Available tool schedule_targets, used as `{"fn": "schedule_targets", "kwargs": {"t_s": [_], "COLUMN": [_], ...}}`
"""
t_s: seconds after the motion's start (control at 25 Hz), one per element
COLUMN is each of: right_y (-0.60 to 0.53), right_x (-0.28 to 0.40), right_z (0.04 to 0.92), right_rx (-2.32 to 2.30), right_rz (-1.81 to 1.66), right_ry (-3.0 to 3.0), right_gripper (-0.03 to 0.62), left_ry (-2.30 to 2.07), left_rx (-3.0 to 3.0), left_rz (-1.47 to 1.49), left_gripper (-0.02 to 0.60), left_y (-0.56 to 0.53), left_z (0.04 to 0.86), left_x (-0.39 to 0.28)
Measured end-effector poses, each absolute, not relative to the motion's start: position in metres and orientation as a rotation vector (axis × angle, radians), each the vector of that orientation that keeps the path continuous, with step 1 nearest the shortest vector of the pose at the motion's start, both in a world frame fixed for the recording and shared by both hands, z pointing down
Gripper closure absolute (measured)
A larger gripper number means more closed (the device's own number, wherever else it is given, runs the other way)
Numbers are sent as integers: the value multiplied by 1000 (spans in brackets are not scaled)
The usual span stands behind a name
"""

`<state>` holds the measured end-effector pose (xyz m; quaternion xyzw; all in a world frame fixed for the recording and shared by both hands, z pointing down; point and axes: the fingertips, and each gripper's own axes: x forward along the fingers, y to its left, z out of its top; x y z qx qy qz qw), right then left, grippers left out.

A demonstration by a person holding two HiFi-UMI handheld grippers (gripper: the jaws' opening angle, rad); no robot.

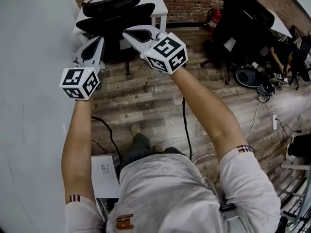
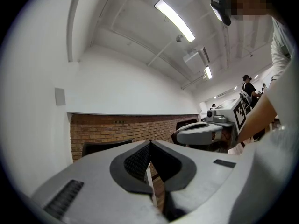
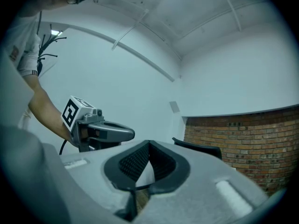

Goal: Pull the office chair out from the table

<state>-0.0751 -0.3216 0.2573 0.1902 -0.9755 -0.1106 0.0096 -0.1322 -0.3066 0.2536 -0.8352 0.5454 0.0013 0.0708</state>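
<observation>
A black office chair (image 1: 116, 13) stands tucked against the white table (image 1: 160, 6) by the brick wall. Both grippers are held level in front of it, side by side. My left gripper (image 1: 98, 39) is shut with nothing between its jaws, its tip over the chair's left side. My right gripper (image 1: 126, 32) is also shut and empty, its tip near the chair's back. In the left gripper view the chair's dark top edge (image 2: 100, 147) lies just ahead, apart from the closed jaws. The right gripper view shows the same edge (image 3: 198, 148) beyond its jaws.
A white wall (image 1: 34, 81) runs along the left. More black chairs (image 1: 243, 21) and a red fire extinguisher (image 1: 214, 17) stand at the right. Cables (image 1: 184, 125) trail over the wooden floor. A white box (image 1: 104, 174) sits near the person's feet.
</observation>
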Motion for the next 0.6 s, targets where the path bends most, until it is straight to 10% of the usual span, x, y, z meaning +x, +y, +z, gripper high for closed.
{"fn": "schedule_targets", "kwargs": {"t_s": [0.6], "right_y": [-456], "right_x": [-127], "right_z": [280], "right_rx": [709], "right_rz": [-353], "right_ry": [-2954], "right_gripper": [592], "left_ry": [1614], "left_rx": [-2507], "left_rz": [-27], "left_gripper": [581], "left_y": [-430], "left_z": [279], "left_x": [-221]}}
